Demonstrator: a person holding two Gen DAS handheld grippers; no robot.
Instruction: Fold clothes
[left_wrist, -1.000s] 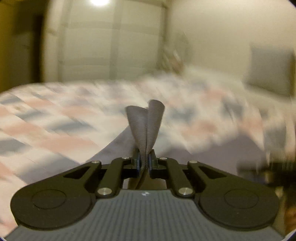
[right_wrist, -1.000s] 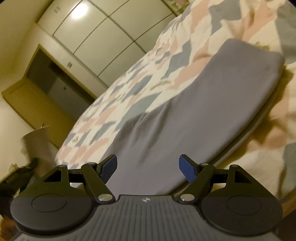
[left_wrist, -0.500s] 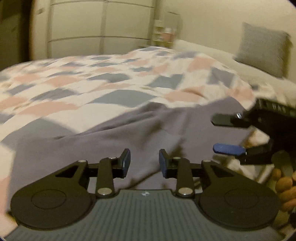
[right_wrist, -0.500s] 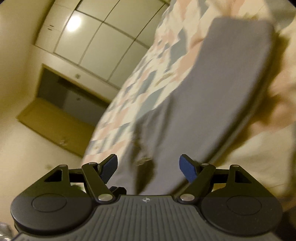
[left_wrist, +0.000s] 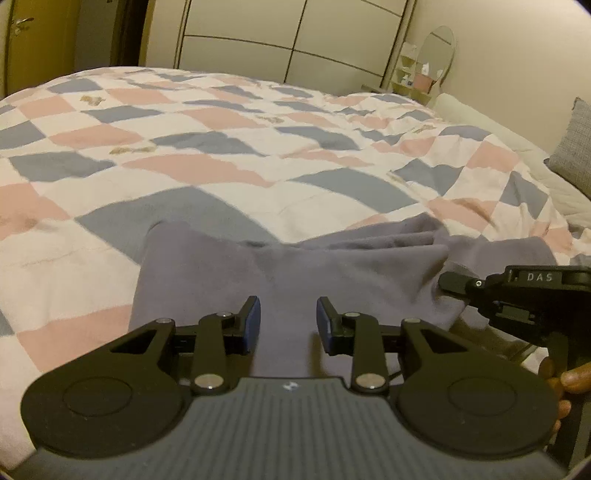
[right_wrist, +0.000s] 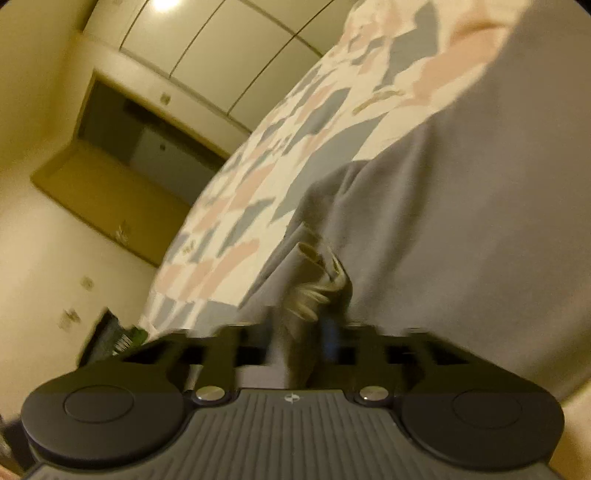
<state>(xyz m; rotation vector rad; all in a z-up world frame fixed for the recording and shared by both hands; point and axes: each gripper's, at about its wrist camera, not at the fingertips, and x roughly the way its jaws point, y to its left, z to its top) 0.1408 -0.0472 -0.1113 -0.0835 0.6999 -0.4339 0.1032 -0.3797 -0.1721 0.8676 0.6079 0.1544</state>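
Note:
A grey-purple garment (left_wrist: 295, 273) lies partly folded on the checked quilt (left_wrist: 221, 147) of a bed. My left gripper (left_wrist: 288, 325) is open and empty just above the garment's near part. My right gripper (right_wrist: 299, 332) is blurred; its jaws look closed on a bunched edge of the garment (right_wrist: 314, 280). In the left wrist view the right gripper (left_wrist: 458, 284) reaches in from the right at the garment's right edge, with the person's hand (left_wrist: 569, 380) behind it.
White wardrobe doors (left_wrist: 295, 40) stand behind the bed. A shelf with a round mirror (left_wrist: 436, 48) is at the back right. A grey cushion (left_wrist: 576, 147) lies at the right. A dark doorway (right_wrist: 140, 125) shows in the right wrist view.
My left gripper let go of the garment, opened, and now hovers over it. My right gripper went from open to closed on the garment's edge.

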